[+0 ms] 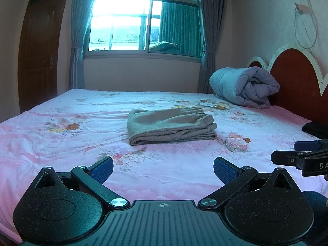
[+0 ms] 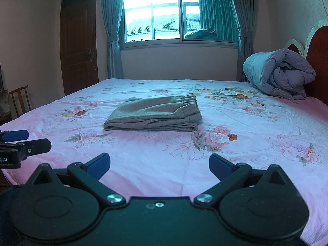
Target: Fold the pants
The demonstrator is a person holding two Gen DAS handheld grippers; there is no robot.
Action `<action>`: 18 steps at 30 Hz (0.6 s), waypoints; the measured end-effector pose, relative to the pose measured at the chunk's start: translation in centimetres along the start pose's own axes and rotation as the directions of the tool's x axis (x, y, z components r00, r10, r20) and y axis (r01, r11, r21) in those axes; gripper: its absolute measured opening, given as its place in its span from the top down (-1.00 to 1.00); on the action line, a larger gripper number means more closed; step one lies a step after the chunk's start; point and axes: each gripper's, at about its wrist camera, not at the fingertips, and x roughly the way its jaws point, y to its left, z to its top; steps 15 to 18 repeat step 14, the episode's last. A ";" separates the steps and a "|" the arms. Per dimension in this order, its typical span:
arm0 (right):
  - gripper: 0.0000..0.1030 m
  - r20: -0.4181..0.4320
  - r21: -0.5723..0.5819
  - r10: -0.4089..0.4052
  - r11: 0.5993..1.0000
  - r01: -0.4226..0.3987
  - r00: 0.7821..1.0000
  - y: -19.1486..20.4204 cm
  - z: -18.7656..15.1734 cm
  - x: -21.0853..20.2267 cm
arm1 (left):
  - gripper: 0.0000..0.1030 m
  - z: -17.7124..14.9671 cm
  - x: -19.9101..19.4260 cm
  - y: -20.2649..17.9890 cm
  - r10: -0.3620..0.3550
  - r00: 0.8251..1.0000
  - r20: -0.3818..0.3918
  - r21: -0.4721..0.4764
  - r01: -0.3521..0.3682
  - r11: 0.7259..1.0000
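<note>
Grey-brown pants (image 1: pixel 171 126) lie folded in a compact stack in the middle of the bed, with the elastic waistband on top at the right; the right wrist view shows the same pants (image 2: pixel 153 116). My left gripper (image 1: pixel 163 169) hovers over the near part of the bed, well short of the stack, open and empty. My right gripper (image 2: pixel 159 165) is likewise back from the stack, open with nothing between its blue pads. Each gripper shows at the edge of the other's view: the right gripper (image 1: pixel 301 151) and the left gripper (image 2: pixel 24 141).
The bed (image 1: pixel 61 143) has a pink floral sheet. A rolled grey-blue duvet (image 1: pixel 244 87) sits at the far right against the red headboard (image 1: pixel 297 75). A dark item (image 1: pixel 315 129) lies at the right edge. Window, curtains and a brown door (image 2: pixel 79 47) are behind; a wooden chair (image 2: pixel 19 100) stands left.
</note>
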 end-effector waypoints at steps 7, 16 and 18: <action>-0.88 -0.002 -0.001 0.000 1.000 0.000 1.000 0.0 -0.2 0.0 | -1.00 0.1 -0.2 0.1 -0.009 1.000 0.019 -0.002 0.009 1.000; -0.89 -0.002 -0.002 0.001 1.000 -0.001 1.000 -0.1 -0.1 0.0 | -1.00 -0.1 -0.3 0.2 0.003 1.000 0.011 -0.014 -0.003 1.000; -0.89 -0.002 -0.002 0.001 1.000 -0.001 1.000 -0.1 -0.1 0.0 | -1.00 -0.1 -0.3 0.2 0.003 1.000 0.011 -0.014 -0.003 1.000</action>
